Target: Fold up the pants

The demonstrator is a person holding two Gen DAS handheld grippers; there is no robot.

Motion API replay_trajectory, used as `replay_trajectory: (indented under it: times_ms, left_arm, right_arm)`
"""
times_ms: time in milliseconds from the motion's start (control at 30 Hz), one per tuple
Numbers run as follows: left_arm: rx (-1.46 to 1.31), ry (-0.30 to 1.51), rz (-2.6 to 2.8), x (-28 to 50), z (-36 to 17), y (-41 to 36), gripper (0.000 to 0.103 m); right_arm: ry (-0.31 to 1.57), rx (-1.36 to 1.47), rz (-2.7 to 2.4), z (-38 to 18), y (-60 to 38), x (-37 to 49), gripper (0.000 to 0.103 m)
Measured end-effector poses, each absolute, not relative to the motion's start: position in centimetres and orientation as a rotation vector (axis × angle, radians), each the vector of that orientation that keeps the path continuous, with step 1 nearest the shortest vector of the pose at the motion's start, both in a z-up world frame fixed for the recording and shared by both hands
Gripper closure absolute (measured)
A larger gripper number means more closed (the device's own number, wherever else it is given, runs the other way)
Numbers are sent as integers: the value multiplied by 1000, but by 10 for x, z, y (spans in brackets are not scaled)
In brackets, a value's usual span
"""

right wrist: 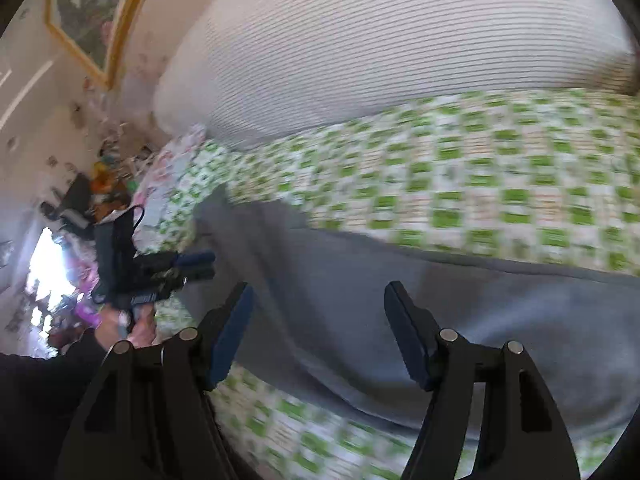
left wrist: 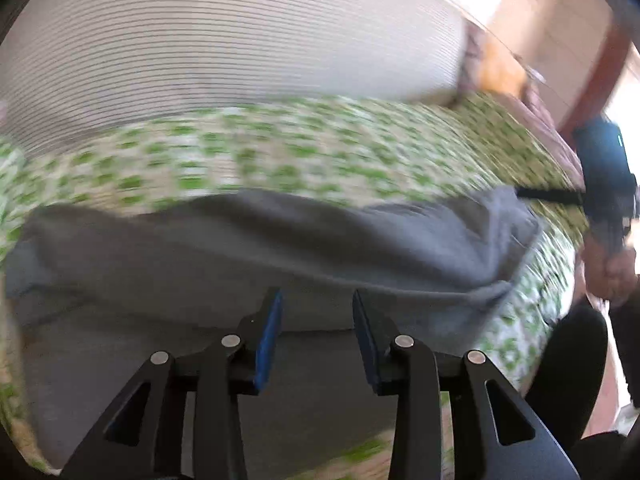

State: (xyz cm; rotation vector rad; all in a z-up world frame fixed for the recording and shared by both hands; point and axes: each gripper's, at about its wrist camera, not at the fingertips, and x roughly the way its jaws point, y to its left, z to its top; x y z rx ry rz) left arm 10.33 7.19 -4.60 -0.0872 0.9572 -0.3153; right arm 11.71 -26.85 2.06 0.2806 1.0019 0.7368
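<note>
Green-and-white checked bedding covers the bed, with a large white ribbed pillow lying along its far side and a gold-framed picture on the wall beyond. Both views are blurred.

Grey pants lie flat on the bedding, spread across it in a long band with one folded end toward the right of the left wrist view.

Just above the pants hangs the left gripper, its blue-padded jaws spread a moderate way apart — nothing is between them, only the grey cloth below. The right gripper also hangs over the pants, its jaws spread wider and likewise empty.

Each camera catches the other gripper at the edge of the frame, held in a hand with a dark sleeve.
</note>
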Motion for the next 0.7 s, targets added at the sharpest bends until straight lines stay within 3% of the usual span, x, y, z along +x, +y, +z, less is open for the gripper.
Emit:
replay_trajectory:
  times_ms: [200, 400, 700]
  left_arm:
    - [-201, 946, -146, 115, -39, 187, 48]
    - [-275, 994, -91, 149, -38, 276, 43]
    - [-210, 1123, -170, 205, -59, 321, 39]
  right_arm:
    - [1060, 267, 837, 5, -187, 129, 34]
    - [1112, 215, 888, -10, -118, 145, 34]
    - [1158, 83, 948, -29, -18, 196, 34]
